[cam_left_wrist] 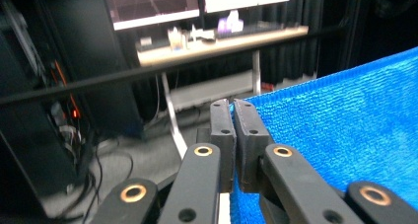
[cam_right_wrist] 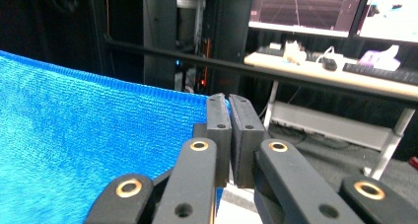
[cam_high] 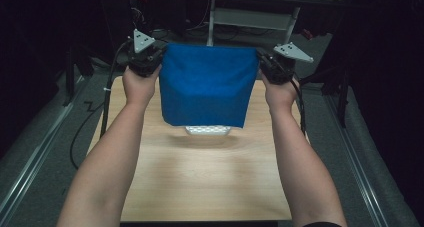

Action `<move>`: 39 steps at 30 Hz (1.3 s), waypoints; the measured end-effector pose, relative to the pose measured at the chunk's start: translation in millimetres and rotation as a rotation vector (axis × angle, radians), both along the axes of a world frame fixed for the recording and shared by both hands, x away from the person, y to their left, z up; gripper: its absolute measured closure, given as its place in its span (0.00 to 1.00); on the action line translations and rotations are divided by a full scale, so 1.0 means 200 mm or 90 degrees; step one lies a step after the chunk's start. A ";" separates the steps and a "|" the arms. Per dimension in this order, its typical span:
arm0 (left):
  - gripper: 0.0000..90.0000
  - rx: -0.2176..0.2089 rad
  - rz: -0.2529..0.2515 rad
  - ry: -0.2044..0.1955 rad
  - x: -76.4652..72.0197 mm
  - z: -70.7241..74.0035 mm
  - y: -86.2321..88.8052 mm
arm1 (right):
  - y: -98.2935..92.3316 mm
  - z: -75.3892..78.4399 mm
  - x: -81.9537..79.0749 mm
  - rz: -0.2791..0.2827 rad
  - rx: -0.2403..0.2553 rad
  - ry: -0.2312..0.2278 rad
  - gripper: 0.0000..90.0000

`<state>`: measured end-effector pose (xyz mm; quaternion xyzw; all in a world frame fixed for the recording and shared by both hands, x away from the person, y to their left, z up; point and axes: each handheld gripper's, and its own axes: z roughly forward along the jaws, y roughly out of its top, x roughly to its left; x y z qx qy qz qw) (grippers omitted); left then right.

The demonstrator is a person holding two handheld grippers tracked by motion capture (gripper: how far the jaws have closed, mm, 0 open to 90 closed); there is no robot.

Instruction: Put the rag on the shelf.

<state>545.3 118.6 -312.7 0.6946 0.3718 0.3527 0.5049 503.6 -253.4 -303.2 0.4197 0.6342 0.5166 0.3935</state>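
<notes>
So, blue terry cloth (cam_high: 206, 84) hangs above light wooden tabletop (cam_high: 200, 177), top edge running 9-to-3, pinched at corners by left gripper (cam_high: 150, 62), right gripper (cam_high: 267, 67). Dark room, monitors (cam_right_wrist: 305, 9) at 12.

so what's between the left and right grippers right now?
The blue cloth, stretched taut between the left gripper and right gripper, each shut on a top corner, per the high view. It hangs above the table.

Plain bright blue cloth (cam_high: 206, 84), pale wood-grain table (cam_high: 200, 177), white dotted object (cam_high: 207, 130)
</notes>
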 end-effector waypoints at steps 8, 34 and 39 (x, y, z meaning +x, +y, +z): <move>0.98 0.008 -0.003 0.146 0.09 -0.33 -0.02 | 0.01 -0.28 0.14 -0.003 -0.037 0.116 0.99; 0.97 -0.048 -0.080 0.308 -0.06 -0.82 -0.02 | 0.03 -0.84 -0.03 0.037 -0.030 0.272 0.98; 0.97 -0.040 -0.090 0.319 -0.07 -0.84 -0.04 | 0.05 -0.86 -0.05 0.039 -0.034 0.281 0.98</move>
